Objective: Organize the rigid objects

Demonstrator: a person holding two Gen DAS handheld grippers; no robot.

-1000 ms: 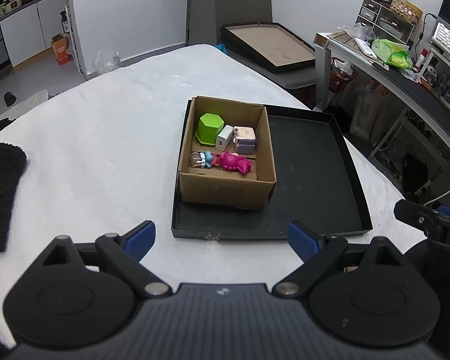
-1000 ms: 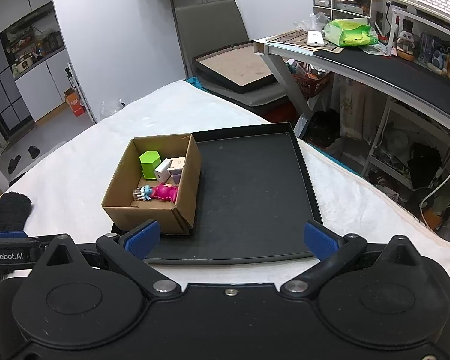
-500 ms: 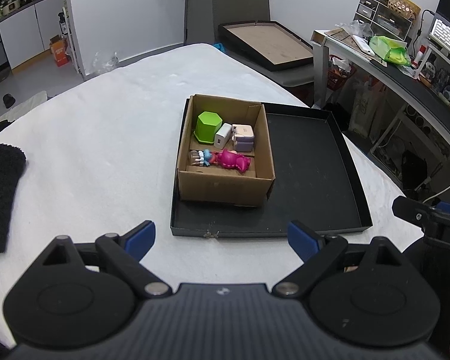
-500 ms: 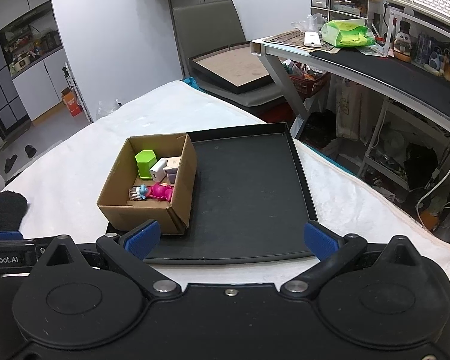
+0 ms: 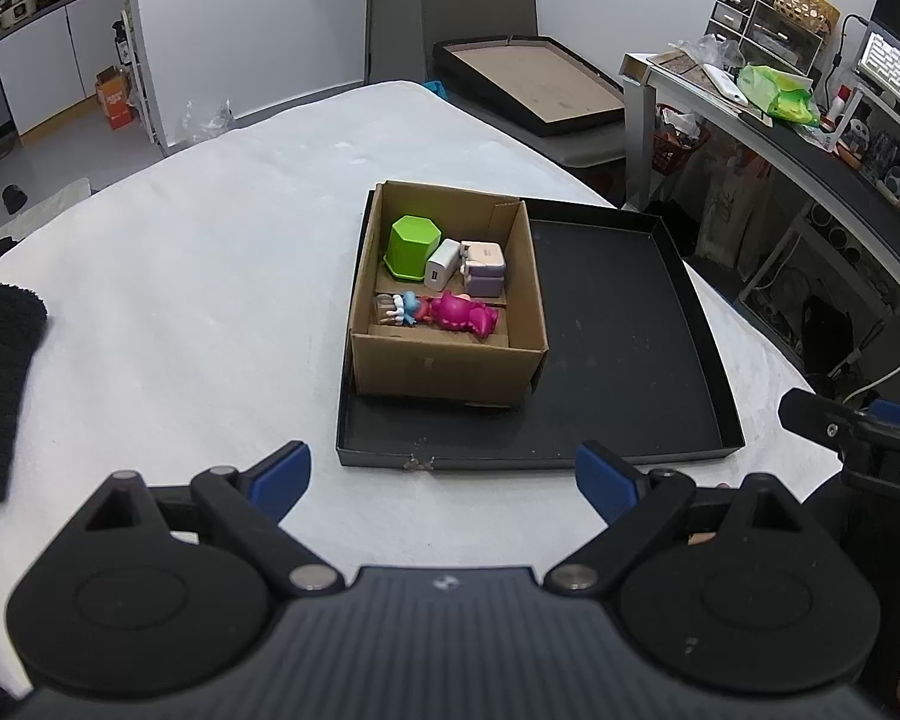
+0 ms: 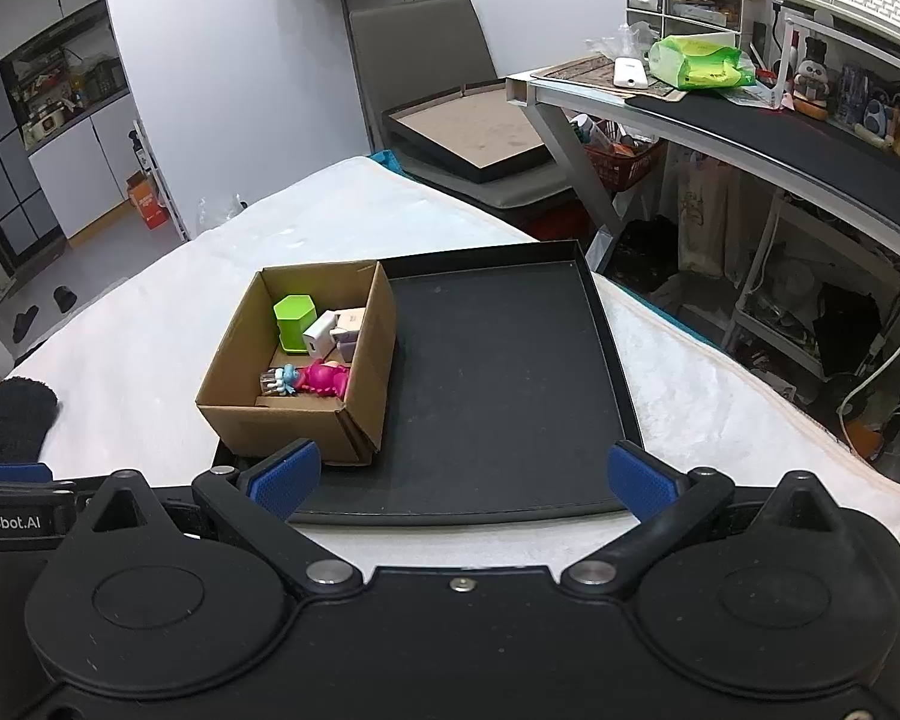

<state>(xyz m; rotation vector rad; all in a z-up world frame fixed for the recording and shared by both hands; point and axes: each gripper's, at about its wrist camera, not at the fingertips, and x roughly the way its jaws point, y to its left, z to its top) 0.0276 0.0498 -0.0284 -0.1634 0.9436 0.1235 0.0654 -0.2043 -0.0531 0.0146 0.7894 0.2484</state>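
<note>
A cardboard box (image 5: 444, 360) stands in the left part of a black tray (image 5: 630, 360) on the white table. In the box are a green hexagonal pot (image 5: 411, 246), a white charger (image 5: 441, 264), a pale purple cube (image 5: 483, 267), a pink figure (image 5: 462, 312) and a small blue-haired figure (image 5: 402, 307). The box (image 6: 282, 414), tray (image 6: 498, 396), green pot (image 6: 294, 324) and pink figure (image 6: 324, 378) also show in the right wrist view. My left gripper (image 5: 444, 471) and right gripper (image 6: 462, 477) are open and empty, both short of the tray's near edge.
A black fuzzy cloth (image 5: 0, 372) lies at the table's left edge. Behind the table stands a grey chair with a framed board (image 5: 528, 84). A cluttered desk (image 6: 750, 114) stands to the right. The right gripper's side shows at the left wrist view's right edge (image 5: 858, 444).
Both views have shifted only slightly; the box and tray sit a little differently in frame. Both grippers stay open and empty.
</note>
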